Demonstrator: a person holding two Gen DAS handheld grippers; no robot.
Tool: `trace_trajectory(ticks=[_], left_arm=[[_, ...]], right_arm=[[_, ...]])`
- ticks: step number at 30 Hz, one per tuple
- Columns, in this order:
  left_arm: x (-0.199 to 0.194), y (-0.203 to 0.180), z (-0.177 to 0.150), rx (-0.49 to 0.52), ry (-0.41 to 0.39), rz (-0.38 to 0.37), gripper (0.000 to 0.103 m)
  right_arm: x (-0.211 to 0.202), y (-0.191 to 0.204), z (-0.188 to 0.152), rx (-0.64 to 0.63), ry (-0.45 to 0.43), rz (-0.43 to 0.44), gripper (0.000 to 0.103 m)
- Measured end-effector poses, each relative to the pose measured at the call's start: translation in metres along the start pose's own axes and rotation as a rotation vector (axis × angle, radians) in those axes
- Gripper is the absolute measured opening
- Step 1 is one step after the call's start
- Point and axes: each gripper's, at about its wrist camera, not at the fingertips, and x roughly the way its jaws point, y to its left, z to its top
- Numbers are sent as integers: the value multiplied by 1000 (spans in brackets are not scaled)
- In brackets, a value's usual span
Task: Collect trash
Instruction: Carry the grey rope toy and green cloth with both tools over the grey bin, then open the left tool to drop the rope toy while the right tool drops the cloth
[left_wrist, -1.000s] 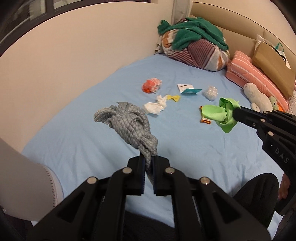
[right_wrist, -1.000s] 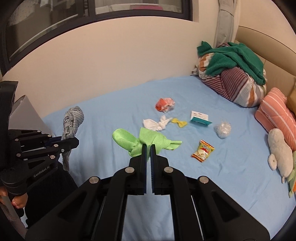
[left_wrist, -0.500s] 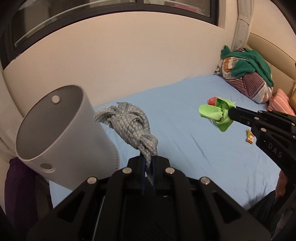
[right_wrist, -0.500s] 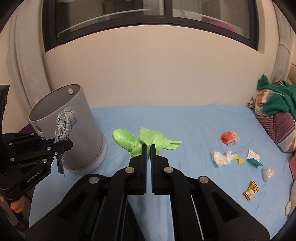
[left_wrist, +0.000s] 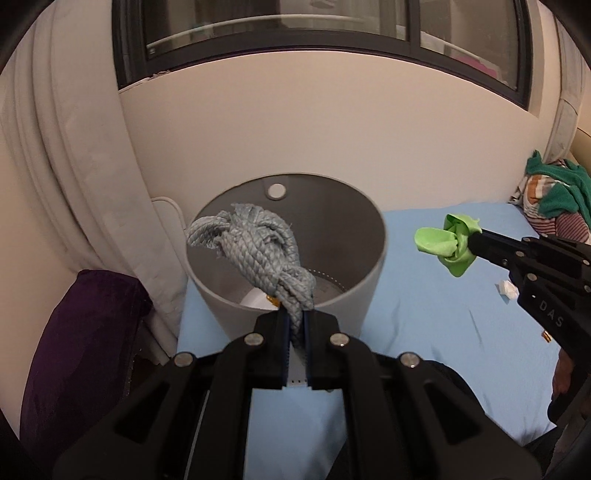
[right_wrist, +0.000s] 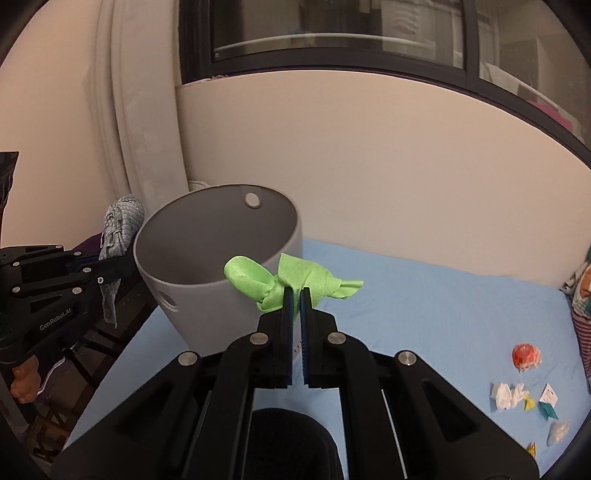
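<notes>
Left gripper (left_wrist: 295, 325) is clenched on the grey knotted cloth (left_wrist: 258, 251), held above the grey bin (left_wrist: 354, 291) on the bed (left_wrist: 424, 317); right gripper (right_wrist: 294, 295) grips the green cloth (right_wrist: 288, 282) beside the rim. Best practice: centre each bundle over the opening before release. Legible: "DAS", "GenRobot.AI".

My right gripper (right_wrist: 294, 300) has its fingers (right_wrist: 284, 302) pinched tight on a bright green cloth (right_wrist: 291, 282), which puffs out to either side of them. Just beyond the fingers and a little left stands the grey bin (right_wrist: 218, 266) on the blue bed (right_wrist: 424, 317) — its mouth tipped toward me. Far off to the left my left gripper (right_wrist: 122, 267) grips a grey knotted cloth (right_wrist: 120, 236) beside the bin's rim. Well to the right of my fingers lie scraps — an orange wrapper (right_wrist: 526, 356) and white tissue (right_wrist: 506, 395).
</notes>
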Motion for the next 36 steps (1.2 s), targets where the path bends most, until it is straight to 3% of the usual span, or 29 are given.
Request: trace_trajectory(ticks=[13, 19, 25, 26, 28, 29, 30, 32, 36], left_arm=[[-9, 52, 46, -57, -71, 96, 7], [-6, 54, 61, -51, -94, 108, 7], [8, 53, 69, -43, -68, 78, 7], [12, 52, 69, -39, -59, 66, 10], [21, 50, 70, -45, -31, 36, 12], [25, 49, 70, -49, -14, 25, 18], [29, 49, 70, -52, 0, 15, 33], [35, 46, 69, -52, 6, 20, 50], [35, 41, 68, -39, 3, 27, 53]], right_arm=[[24, 36, 62, -99, -72, 117, 3], [29, 38, 75, -119, -86, 144, 3], [38, 44, 82, -129, -75, 163, 3], [40, 44, 83, -128, -69, 167, 5], [42, 43, 82, -121, -58, 168, 18], [43, 43, 83, -117, -55, 160, 38], [43, 42, 83, -114, -59, 149, 48], [43, 42, 84, -117, -69, 134, 48], [43, 37, 83, -112, -65, 126, 47]])
